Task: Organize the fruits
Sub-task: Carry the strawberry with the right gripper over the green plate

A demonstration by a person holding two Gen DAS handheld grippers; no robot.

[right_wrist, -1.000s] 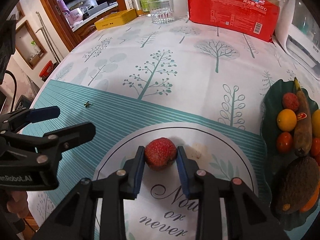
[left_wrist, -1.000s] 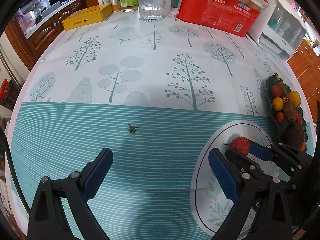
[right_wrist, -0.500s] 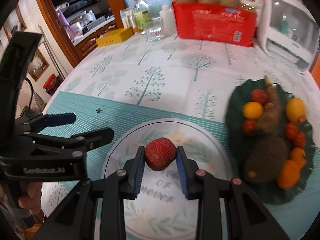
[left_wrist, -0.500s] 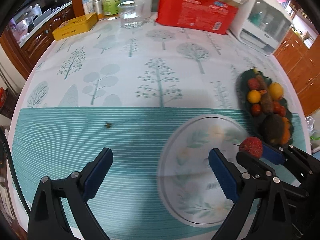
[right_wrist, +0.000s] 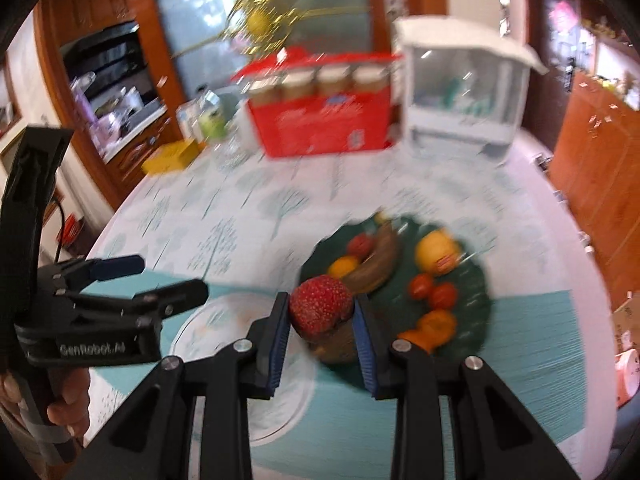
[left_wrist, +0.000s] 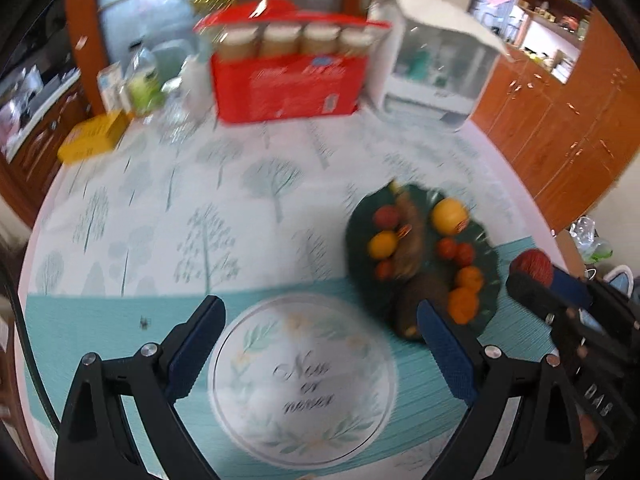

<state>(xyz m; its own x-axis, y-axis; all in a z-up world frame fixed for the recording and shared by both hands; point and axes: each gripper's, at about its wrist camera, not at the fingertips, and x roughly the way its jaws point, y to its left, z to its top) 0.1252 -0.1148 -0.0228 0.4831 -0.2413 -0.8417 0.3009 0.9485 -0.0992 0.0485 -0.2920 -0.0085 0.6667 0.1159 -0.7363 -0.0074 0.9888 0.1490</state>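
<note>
Right gripper (right_wrist: 321, 312) pinching the strawberry (right_wrist: 321, 307), now lifted off the white plate (left_wrist: 240, 416) and carried up over the dark fruit dish (right_wrist: 478, 280). Left gripper (left_wrist: 320, 344) spread wide, holding nothing. Looks like drop-off is next.

The white round plate (left_wrist: 304, 376) is showing script reading "Now or never", and the left gripper (right_wrist: 160, 276) is showing "GenRobot.AI" on its body.
</note>
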